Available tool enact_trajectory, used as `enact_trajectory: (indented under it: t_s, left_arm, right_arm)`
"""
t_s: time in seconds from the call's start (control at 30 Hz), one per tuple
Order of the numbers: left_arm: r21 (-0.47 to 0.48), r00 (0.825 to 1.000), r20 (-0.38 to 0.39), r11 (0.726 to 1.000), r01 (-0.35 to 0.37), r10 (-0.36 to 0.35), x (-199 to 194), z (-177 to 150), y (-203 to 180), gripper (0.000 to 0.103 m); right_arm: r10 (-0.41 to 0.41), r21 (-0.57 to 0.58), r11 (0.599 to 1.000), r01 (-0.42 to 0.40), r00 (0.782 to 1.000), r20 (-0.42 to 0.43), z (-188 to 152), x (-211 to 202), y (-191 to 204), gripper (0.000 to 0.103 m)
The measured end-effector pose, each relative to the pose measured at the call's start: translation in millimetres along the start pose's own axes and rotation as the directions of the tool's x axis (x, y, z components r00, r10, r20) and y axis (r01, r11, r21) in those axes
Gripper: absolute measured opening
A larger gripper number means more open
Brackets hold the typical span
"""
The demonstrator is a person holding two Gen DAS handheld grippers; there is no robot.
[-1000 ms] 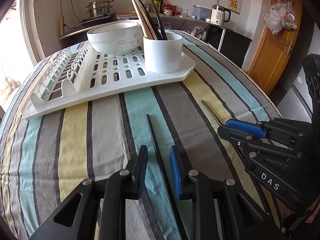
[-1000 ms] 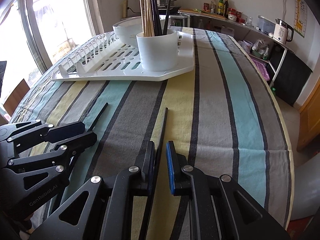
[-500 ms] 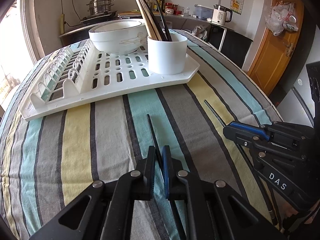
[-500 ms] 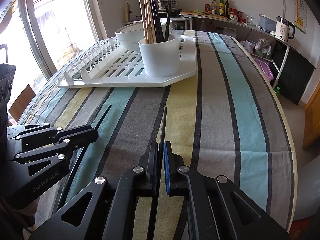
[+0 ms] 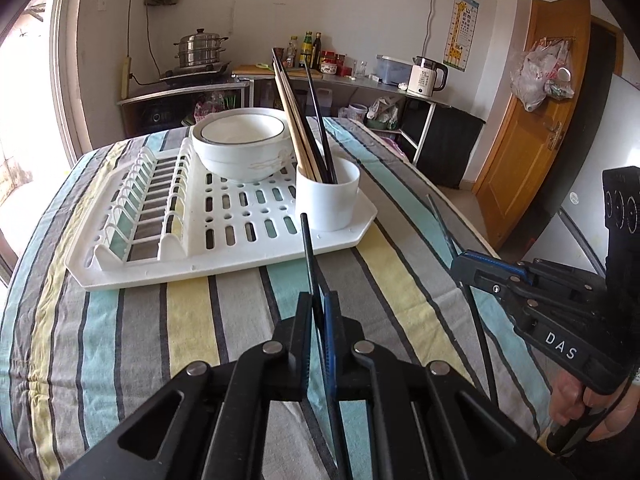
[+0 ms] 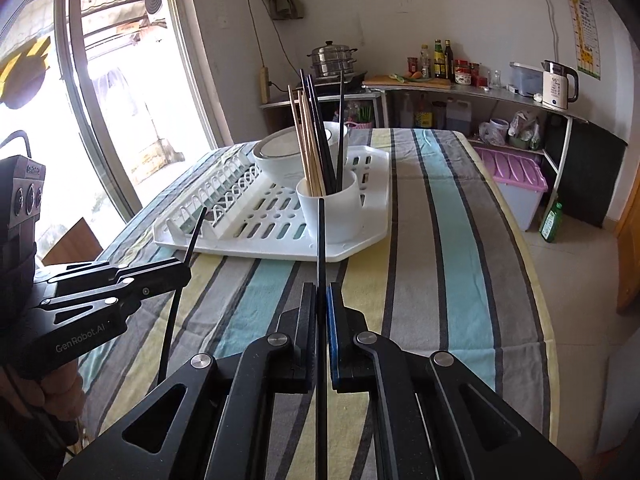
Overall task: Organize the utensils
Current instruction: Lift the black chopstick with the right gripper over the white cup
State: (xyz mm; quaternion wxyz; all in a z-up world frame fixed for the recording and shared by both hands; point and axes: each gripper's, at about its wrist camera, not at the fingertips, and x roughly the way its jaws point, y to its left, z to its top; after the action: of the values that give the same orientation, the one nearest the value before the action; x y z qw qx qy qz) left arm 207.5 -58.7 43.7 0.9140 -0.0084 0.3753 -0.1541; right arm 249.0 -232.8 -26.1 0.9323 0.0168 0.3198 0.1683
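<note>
My left gripper (image 5: pixel 318 300) is shut on a black chopstick (image 5: pixel 308 248), held off the striped tablecloth with its tip toward the white cup (image 5: pixel 328 204). My right gripper (image 6: pixel 320 294) is shut on a second black chopstick (image 6: pixel 321 240), also lifted and aimed at the cup (image 6: pixel 332 216). Several wooden and black chopsticks stand in the cup, which sits on the near right corner of the white drying rack (image 5: pixel 140 272). Each gripper shows in the other's view: the right one (image 5: pixel 460 264) at the right, the left one (image 6: pixel 184 270) at the left.
A white bowl (image 5: pixel 240 148) sits on the rack behind the cup. The rack's plate slots (image 5: pixel 148 200) run along its left side. The striped table's right edge (image 6: pixel 536 280) drops to the floor, where a purple-lidded bin (image 6: pixel 516 180) stands. A counter with a kettle (image 6: pixel 558 84) lines the back wall.
Both grippers closed on the black chopsticks that lay on the cloth, then rose with them. The chopsticks now hang above the table and the rack looks farther below.
</note>
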Motion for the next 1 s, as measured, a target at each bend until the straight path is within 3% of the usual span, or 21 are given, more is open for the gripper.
enact_trajectory:
  t_s: [0.27,0.57,1.0]
  left_arm:
    - [0.01,0.995,0.104,1.0,0.012,-0.013,-41,16,1,0.006]
    - [0.022,0.984,0.175,0.999,0.04,-0.043,-72,15,1,0.005]
    - [0.027,0.98,0.193,0.998,0.05,-0.055,-82,9,1,0.005]
  right_arm:
    - [0.015,0.002,1.0,-0.015,0.994,0.107,14,-36,4,0.005]
    - [0.024,-0.011,1.0,-0.022,0.987,0.157,12,-60,9,0.005]
    - [0.025,-0.017,1.0,-0.022,0.983,0.183,13,-71,10,0.005]
